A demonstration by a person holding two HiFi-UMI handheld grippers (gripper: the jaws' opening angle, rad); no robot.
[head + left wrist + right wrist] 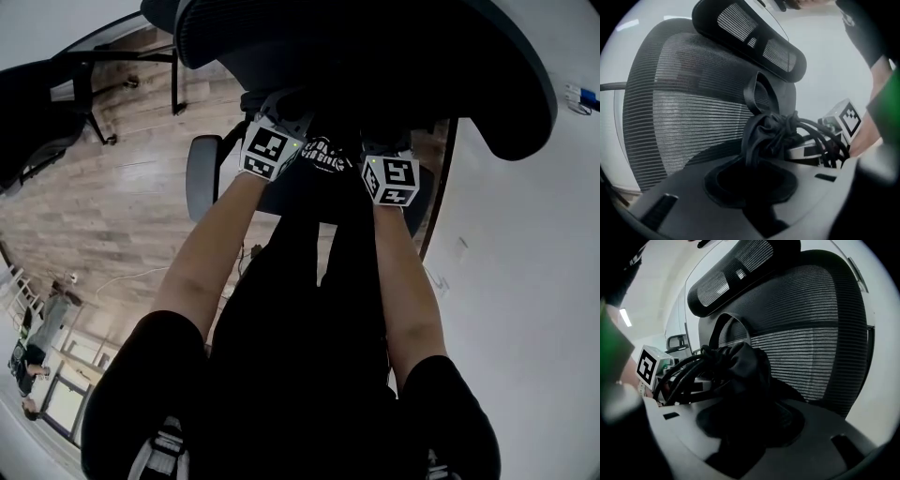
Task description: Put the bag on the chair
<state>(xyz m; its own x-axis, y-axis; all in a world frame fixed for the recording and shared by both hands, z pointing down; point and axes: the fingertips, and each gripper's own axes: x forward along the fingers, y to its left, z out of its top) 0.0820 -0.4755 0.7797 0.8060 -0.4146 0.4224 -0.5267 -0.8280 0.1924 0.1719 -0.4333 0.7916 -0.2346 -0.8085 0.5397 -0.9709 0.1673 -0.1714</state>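
My left gripper is clamped on the bag. My right gripper stands parted, bag fabric between its jaws. The chair stands just behind, its mesh back filling the way ahead.

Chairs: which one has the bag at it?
The mesh-backed chair straight ahead, bag in front of its backrest; the other chair stands off far left.

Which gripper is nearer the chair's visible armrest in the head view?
Left. The left gripper sits just right of the armrest; the right gripper is farther right, beyond the bag.
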